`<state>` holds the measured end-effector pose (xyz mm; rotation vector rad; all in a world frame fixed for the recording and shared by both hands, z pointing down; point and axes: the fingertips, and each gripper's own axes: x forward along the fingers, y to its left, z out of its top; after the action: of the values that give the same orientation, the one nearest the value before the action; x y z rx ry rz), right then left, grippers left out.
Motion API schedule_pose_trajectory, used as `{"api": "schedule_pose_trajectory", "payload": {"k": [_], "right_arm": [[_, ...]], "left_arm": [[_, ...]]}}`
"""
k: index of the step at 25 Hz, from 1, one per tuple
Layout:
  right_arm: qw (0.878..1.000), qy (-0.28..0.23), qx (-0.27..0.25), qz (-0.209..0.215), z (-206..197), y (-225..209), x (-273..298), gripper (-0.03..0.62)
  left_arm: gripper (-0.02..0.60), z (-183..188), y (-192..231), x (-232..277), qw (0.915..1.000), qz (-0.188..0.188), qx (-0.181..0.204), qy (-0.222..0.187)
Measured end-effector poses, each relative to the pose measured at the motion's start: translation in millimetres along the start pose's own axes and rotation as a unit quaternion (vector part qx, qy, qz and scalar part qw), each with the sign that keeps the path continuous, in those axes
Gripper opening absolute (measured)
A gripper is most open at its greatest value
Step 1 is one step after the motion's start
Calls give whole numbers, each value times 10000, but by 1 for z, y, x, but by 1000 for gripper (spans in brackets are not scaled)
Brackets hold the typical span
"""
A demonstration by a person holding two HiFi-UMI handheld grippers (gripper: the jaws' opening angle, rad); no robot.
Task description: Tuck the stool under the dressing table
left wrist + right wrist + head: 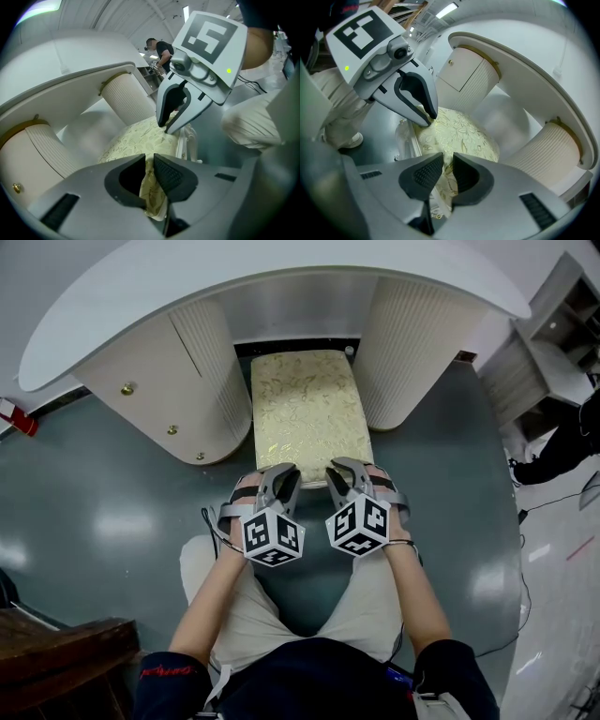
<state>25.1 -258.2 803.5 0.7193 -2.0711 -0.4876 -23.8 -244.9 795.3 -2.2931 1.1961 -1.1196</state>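
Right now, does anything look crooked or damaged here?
Nothing stands out. The stool sits straight between the pedestals of the dressing table, partly tucked in; left gripper and right gripper pinch its near edge.

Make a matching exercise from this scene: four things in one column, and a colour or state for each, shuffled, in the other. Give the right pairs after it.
Column one
1. stool
2. tabletop
3. knob
4. right gripper

Column two
a. brass-coloured
b. shut on the stool's near edge
c. cream with a floral pattern
d. white and curved

Pairs: 1-c, 2-d, 3-a, 4-b
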Motion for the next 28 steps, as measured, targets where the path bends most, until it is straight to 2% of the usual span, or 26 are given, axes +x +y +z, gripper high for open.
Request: {"api": "schedule_pose_trajectory", "payload": {"k": [7, 12, 17, 24, 28], "right_arm": [[9998, -51, 146, -91, 3, -9, 12, 81], [9992, -41, 228, -334, 8, -20, 28, 74], [9994, -6, 169, -318, 11, -24, 39, 67], [9992, 23, 170, -356, 12, -27, 41, 67], [9988, 6, 197, -444, 13, -28, 44, 67]], "left_arm": [[66, -4, 12, 11, 9999, 134, -73, 82], [58, -10, 28, 23, 9995, 257, -191, 74], [54, -15, 36, 31, 9990, 195, -400, 91], [54, -15, 39, 34, 9992, 104, -374, 117], [54, -17, 41, 37, 9995, 141, -234, 180]]}}
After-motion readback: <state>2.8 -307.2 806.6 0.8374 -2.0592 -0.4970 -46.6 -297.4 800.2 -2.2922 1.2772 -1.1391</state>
